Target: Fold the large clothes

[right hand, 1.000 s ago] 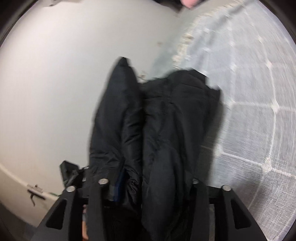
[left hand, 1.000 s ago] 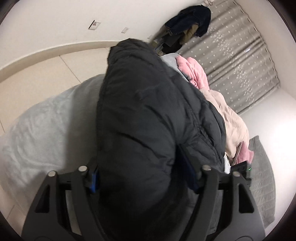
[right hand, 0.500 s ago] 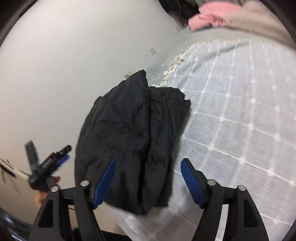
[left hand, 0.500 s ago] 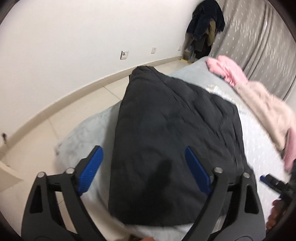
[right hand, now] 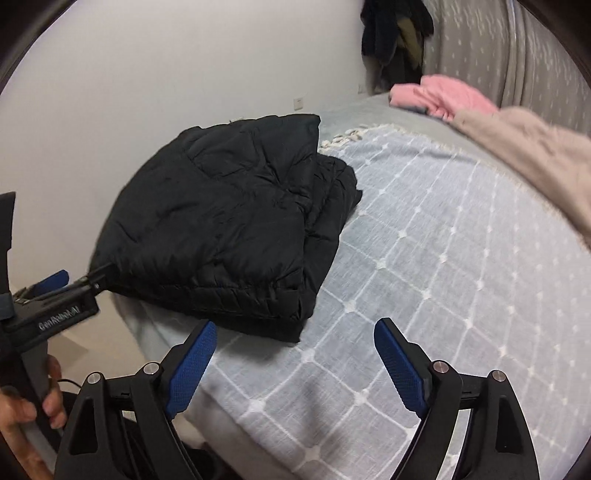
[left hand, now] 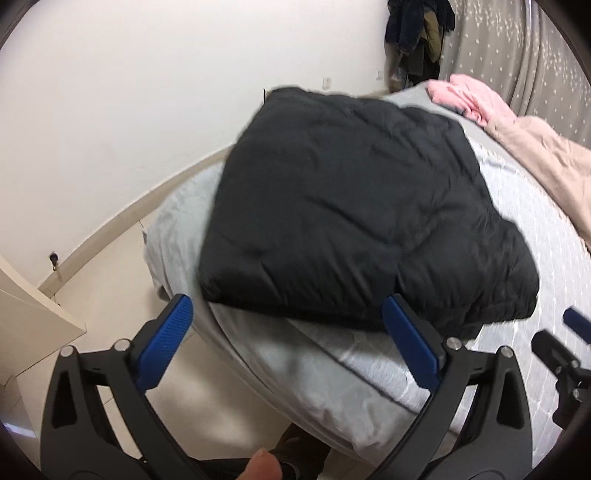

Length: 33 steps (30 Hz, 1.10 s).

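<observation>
A black puffer jacket (left hand: 354, 206) lies folded into a thick rectangle on the near corner of the bed (left hand: 369, 376); it also shows in the right wrist view (right hand: 229, 229). My left gripper (left hand: 286, 328) is open and empty, held just short of the jacket's near edge. My right gripper (right hand: 293, 354) is open and empty, over the checked bedspread (right hand: 424, 277) just right of the jacket's near corner. The left gripper also shows at the left edge of the right wrist view (right hand: 55, 288).
A pink garment (right hand: 443, 94) and a beige garment (right hand: 528, 147) lie at the far side of the bed. Dark clothes (left hand: 417, 33) hang by a grey curtain (left hand: 517, 55). A white wall and tiled floor (left hand: 110, 266) lie left of the bed.
Both grippers let go of the black jacket and opened. They drew back from it, and the jacket now lies folded on the bed corner.
</observation>
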{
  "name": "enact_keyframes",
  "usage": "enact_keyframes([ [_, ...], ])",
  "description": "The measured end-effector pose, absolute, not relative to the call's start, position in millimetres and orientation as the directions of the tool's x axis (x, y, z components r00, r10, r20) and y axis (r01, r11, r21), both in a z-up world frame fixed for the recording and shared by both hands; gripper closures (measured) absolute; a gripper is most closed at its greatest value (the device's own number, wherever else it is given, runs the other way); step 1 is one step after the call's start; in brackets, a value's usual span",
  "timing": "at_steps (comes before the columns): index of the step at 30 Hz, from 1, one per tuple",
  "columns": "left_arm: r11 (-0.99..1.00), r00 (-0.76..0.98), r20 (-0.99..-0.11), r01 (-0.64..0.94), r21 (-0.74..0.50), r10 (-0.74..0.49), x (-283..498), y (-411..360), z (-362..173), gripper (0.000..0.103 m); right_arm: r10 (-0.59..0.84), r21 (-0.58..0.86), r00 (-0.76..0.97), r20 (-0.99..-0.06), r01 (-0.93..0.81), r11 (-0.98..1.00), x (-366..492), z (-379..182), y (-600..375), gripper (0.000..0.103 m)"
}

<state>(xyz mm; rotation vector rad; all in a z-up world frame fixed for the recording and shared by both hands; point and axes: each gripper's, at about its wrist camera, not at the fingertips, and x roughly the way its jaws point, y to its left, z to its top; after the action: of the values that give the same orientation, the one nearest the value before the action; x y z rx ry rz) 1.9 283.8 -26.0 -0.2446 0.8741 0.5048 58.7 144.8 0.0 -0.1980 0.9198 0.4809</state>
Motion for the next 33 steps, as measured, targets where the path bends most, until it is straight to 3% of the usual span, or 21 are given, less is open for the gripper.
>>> enact_keyframes([
  [8, 0.873, 0.517, -0.797, -0.487, 0.025, 0.311, 1.7, 276.0, -34.4, 0.001, 0.277, -0.023, 0.513, -0.813, -0.503, 0.864, 54.1, -14.5, 158.5, 0.015],
  [33, 0.869, 0.496, -0.824, -0.495, -0.011, 0.273, -0.5, 284.0, -41.6, 0.001, 0.274, -0.010, 0.458, -0.846, -0.526, 0.850, 54.7, -31.9, 165.4, 0.015],
])
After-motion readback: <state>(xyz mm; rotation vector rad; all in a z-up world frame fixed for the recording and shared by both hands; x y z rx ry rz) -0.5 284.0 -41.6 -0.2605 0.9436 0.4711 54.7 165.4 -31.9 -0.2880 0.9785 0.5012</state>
